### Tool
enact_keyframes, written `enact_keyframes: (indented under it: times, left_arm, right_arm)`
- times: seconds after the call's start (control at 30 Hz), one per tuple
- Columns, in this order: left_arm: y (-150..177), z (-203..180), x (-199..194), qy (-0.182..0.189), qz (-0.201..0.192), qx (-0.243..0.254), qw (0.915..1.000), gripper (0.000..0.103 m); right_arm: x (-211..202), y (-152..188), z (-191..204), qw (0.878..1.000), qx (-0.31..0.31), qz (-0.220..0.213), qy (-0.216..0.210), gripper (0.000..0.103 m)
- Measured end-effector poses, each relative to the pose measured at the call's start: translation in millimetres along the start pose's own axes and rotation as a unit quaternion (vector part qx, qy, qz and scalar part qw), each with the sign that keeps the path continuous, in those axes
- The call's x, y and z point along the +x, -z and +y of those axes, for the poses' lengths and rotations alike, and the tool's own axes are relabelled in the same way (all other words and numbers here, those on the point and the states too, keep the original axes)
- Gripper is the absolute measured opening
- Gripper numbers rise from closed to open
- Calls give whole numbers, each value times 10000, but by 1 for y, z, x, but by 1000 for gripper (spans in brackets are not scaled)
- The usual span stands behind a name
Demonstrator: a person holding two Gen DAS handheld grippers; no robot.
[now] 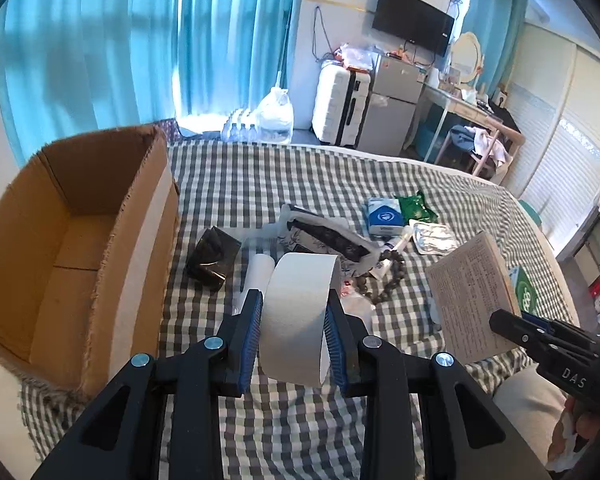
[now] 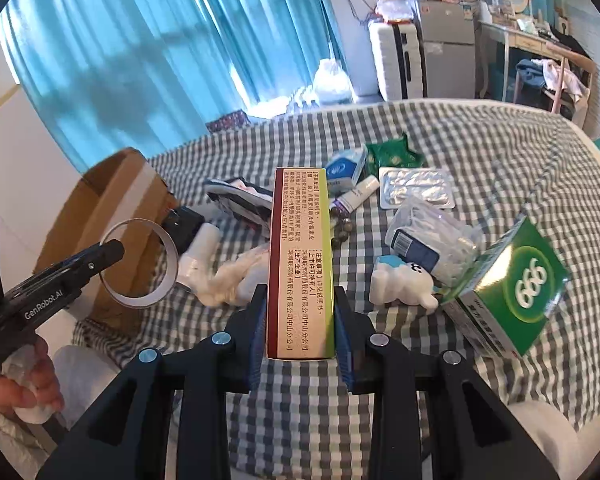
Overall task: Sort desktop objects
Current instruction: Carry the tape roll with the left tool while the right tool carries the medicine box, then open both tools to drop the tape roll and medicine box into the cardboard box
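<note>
Left gripper (image 1: 293, 330) clamped on a smooth white tape roll (image 1: 296, 316), raised above the checked bed (image 1: 440, 184), right of the corrugated cardboard box (image 1: 76, 240). Right gripper (image 2: 301, 330) clenched on a slim, printed rectangular carton (image 2: 300, 264).

Matt paper tape roll (image 1: 296, 316) — rough corrugated cardboard box (image 1: 76, 248) — checked cloth cover (image 1: 300, 420).

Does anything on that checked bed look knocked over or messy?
Yes: the green 999 box lies tipped at an angle against a clear plastic packet, and the items are strewn about rather than arranged.
</note>
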State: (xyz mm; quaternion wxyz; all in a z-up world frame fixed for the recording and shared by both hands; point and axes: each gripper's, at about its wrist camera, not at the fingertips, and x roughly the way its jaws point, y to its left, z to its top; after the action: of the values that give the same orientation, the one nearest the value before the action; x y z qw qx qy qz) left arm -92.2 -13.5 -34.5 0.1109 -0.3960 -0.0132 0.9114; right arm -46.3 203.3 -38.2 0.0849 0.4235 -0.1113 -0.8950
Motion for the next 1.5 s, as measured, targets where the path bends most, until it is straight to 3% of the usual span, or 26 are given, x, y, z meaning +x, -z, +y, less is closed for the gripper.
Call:
enact_keyframes:
  times: [0.43,0.87,1.2,1.5]
  left_arm:
    - [-1,4,-60,-98,-395,-15,9992,31]
    - [-33,76,-102,-571,-773,-400,9946,31]
    - [-39,160,-96,-1216,-636,-819,9871,31]
    - [-34,213,-54,-1474,-122,-1093,9829,31]
  right_arm:
    - [-61,1,57,9969,-567,-492,-214,29]
    - [-83,-23,134,9854,-1186,-726,-982,29]
    - [-28,-50,227,9678,-1489,-290,-2010,29]
    - [54,-56,271,9661,-1404,367,-2134,29]
